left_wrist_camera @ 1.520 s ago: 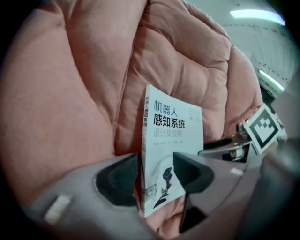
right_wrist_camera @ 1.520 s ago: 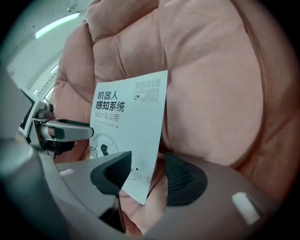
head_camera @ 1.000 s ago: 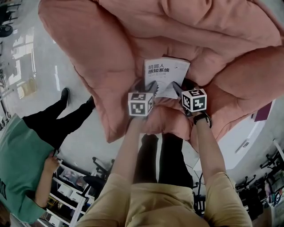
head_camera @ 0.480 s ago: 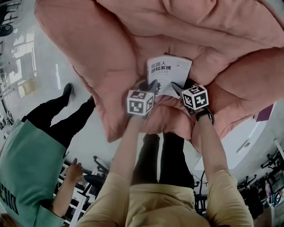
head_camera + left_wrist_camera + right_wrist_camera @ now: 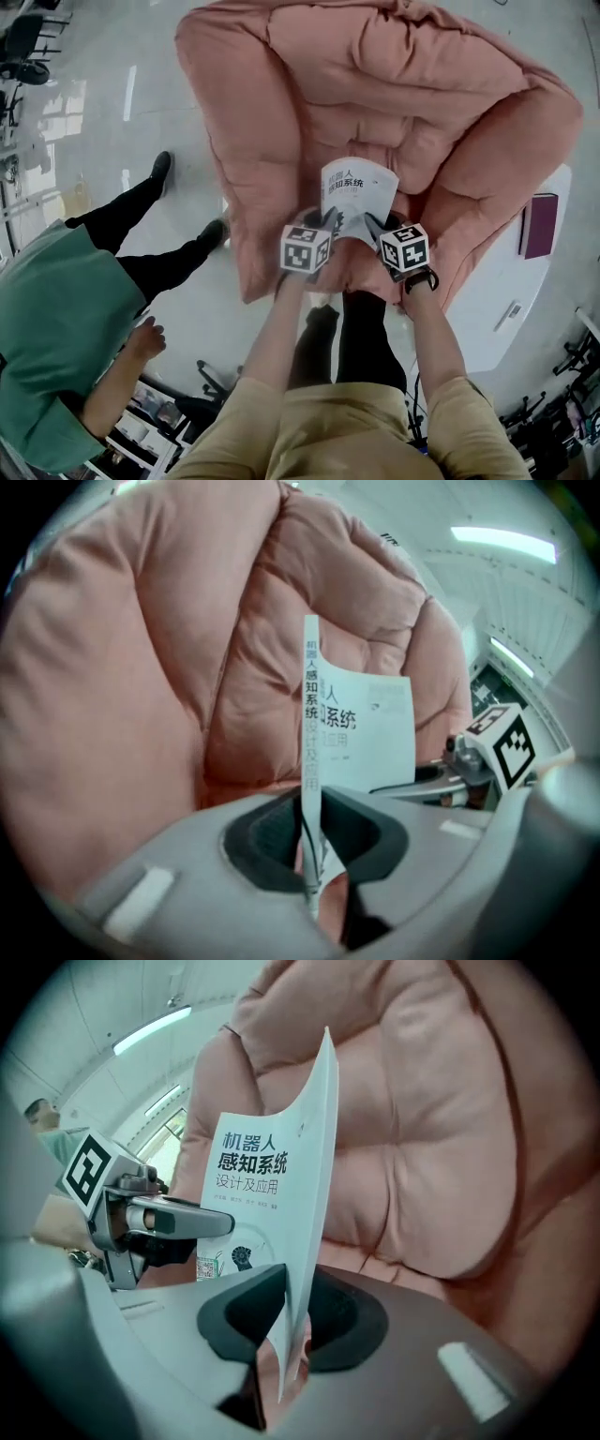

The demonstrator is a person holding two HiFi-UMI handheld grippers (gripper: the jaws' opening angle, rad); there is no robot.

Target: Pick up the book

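A puffy pink armchair (image 5: 375, 84) fills the head view toward twelve o'clock. The white book (image 5: 358, 187) is held upright over its seat. The left gripper (image 5: 329, 218), jaws just closed, clamps the book's seven o'clock corner. The right gripper (image 5: 372, 222), also just closed, clamps its five o'clock corner.

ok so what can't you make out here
- book back cover: faces away in every view.
- small print under its title: too small, right gripper view.
- purple item on white table: too small, head view.
- person in green: cut off by head view's left edge.
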